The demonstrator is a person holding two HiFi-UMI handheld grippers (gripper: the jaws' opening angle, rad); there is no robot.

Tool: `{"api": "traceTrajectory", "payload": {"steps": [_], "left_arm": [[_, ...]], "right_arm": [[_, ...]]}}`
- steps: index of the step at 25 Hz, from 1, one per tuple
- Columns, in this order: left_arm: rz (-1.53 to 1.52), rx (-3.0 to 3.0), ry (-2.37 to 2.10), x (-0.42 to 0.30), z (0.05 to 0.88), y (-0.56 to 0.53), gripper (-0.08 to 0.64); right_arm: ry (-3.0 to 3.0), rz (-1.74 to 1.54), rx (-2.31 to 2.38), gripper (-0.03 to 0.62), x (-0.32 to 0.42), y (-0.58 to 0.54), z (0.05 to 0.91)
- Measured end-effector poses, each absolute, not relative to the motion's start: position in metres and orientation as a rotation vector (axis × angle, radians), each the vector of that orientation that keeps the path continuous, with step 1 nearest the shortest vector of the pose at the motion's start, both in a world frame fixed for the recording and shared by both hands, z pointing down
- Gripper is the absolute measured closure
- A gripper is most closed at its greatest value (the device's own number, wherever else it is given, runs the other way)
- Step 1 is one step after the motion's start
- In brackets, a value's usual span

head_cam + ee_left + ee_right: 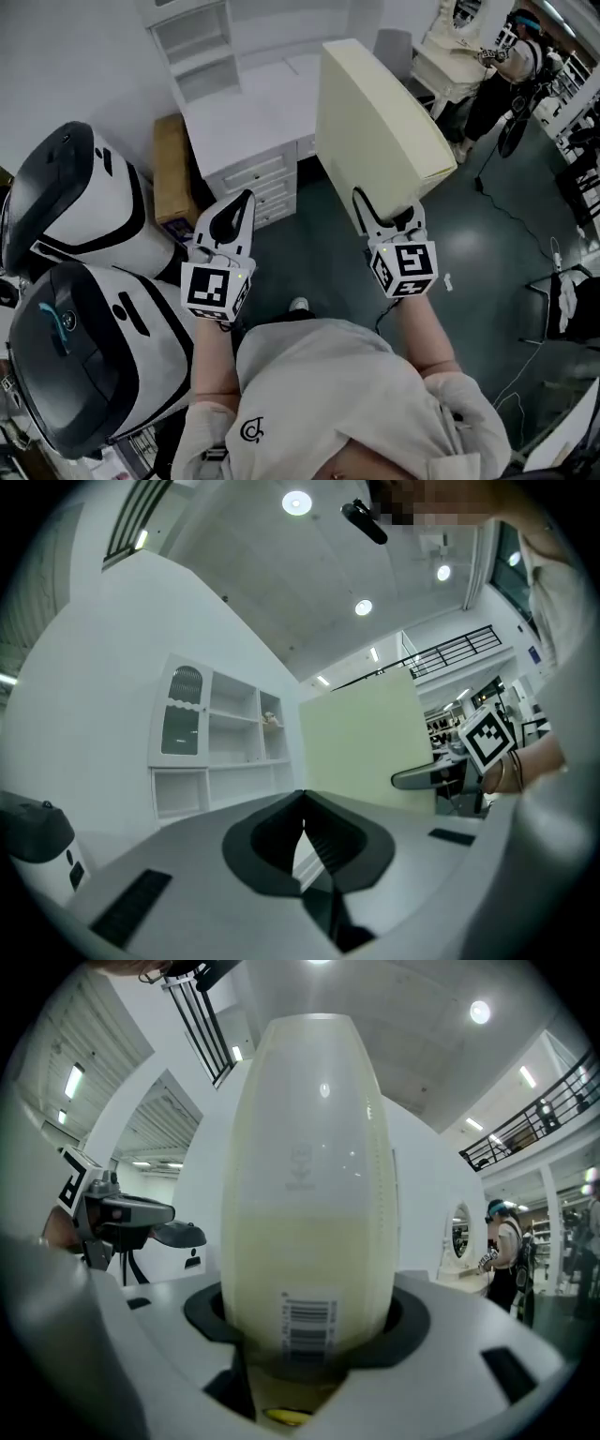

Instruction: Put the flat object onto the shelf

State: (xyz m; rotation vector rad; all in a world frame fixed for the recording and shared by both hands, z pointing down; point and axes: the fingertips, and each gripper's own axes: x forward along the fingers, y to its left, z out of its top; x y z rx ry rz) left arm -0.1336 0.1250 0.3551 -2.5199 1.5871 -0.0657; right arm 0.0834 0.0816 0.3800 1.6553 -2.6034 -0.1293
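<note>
On your far left stand two bulky white-and-black machines [80,202], near your elbow, so a wide swing of that arm could clip them. Your left gripper [241,208] has its jaws together on nothing; as it stands it gives the load no support. Ahead of it are a cardboard box [173,173], a white desk [248,112] and, at the back of the desk, the white shelf unit [192,47]. Further right, your right gripper [386,217] is clamped on the bottom edge of the flat object [380,112], a tall cream panel that rises well above the jaws, off the desk and not yet at the shelf. With one grip so low on it, I judge that the panel could pivot or slide in the pads, and its top corner could strike the shelf frame as you bring it in. Loose cables lie on the floor at your right, and another person [511,66] works well beyond them. The head view alone shows the desk, box and floor. The left gripper view faces the shelf unit [225,747] squarely and shows its open compartments, with the panel [366,747] beside it. The right gripper view shows the barcode label [307,1326] just above the jaws, but the panel [309,1176] hides the shelf there.
</note>
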Motion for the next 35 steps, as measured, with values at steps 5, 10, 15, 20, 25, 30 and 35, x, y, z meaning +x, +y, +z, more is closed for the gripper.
{"api": "traceTrajectory", "payload": {"steps": [5,10,15,20,25,30,35], "left_arm": [[-0.075,-2.537,1.576,-0.159,0.349,0.06,0.548],[-0.088,-2.537,1.597,-0.17,0.351,0.012,0.548],[-0.077,-2.516,1.653,-0.174,0.355,-0.033,0.548],[-0.088,-2.433,1.729,-0.162,0.349,-0.086,0.548],[-0.097,-2.297,1.866,-0.154,0.337,-0.141,0.548],[-0.079,-2.208,1.958,-0.138,0.327,-0.192,0.548],[-0.081,-2.145,2.022,-0.128,0.325,-0.236,0.548]], "right_arm": [[-2.599,-0.113,1.667,0.314,0.059,0.015,0.373],[-2.59,-0.086,1.656,0.314,0.047,-0.038,0.377],[-2.624,-0.096,1.592,0.318,0.041,-0.089,0.379],[-2.744,-0.04,1.491,0.319,0.049,-0.16,0.372],[-2.844,-0.064,1.338,0.321,0.05,-0.243,0.359],[-2.878,-0.152,1.232,0.322,0.059,-0.314,0.345],[-2.844,-0.367,1.18,0.321,0.062,-0.381,0.314]]}}
